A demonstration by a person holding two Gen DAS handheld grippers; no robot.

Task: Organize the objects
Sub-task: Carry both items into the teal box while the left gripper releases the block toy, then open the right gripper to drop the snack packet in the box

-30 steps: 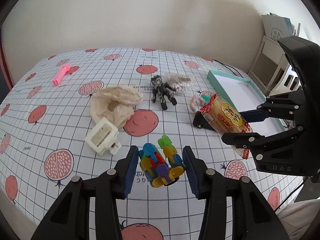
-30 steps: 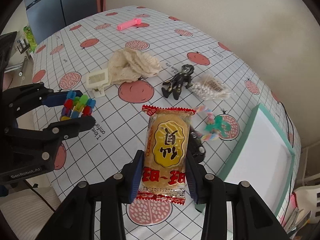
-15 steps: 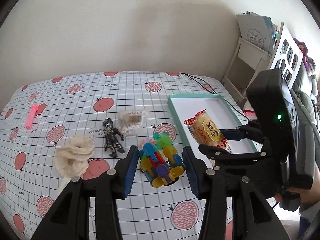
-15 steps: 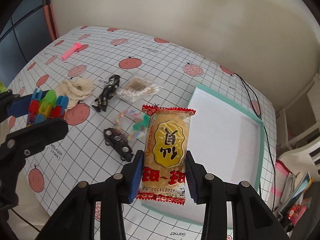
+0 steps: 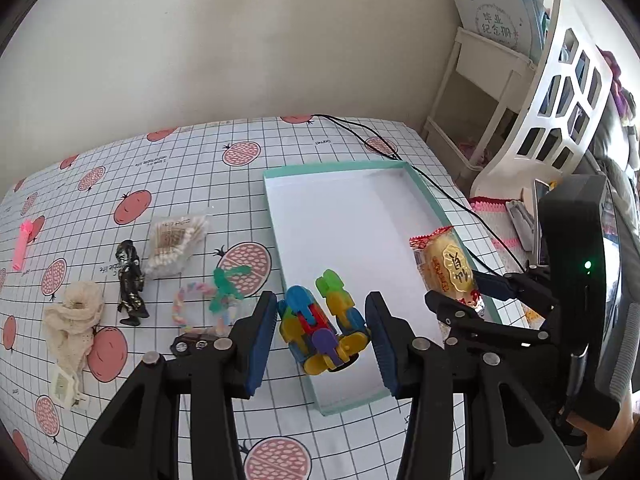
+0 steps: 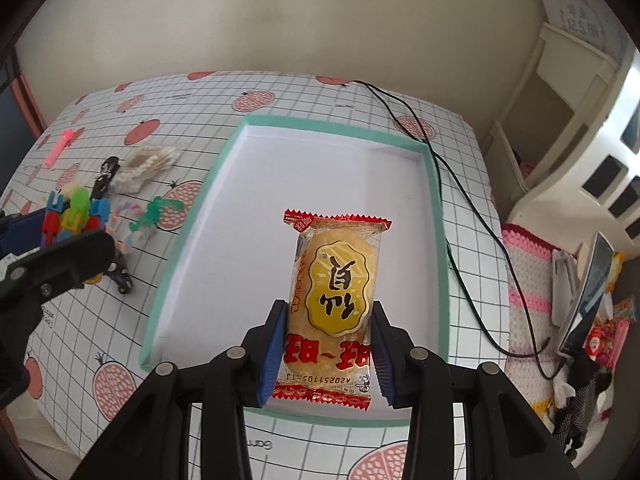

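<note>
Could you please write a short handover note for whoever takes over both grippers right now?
Left gripper: shut on the colourful block toy, above the box's near-left corner.
Right gripper: shut on the rice cracker packet, held over the teal box.
Done: nothing lies in the box.
Left: release both, then collect the figure, cotton swabs, pink marker and other items on the table.

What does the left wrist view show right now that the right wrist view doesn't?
Only the left wrist view shows the cream mesh pouch, the small white plug-like item below it, and the right tongs from outside, shut on the snack packet.

Only the right wrist view shows the phone propped beside the pink crocheted mat.

Both show the teal-rimmed tray, the colourful block toy in the left tongs, the cotton swab pack, black figure and pink marker.
</note>
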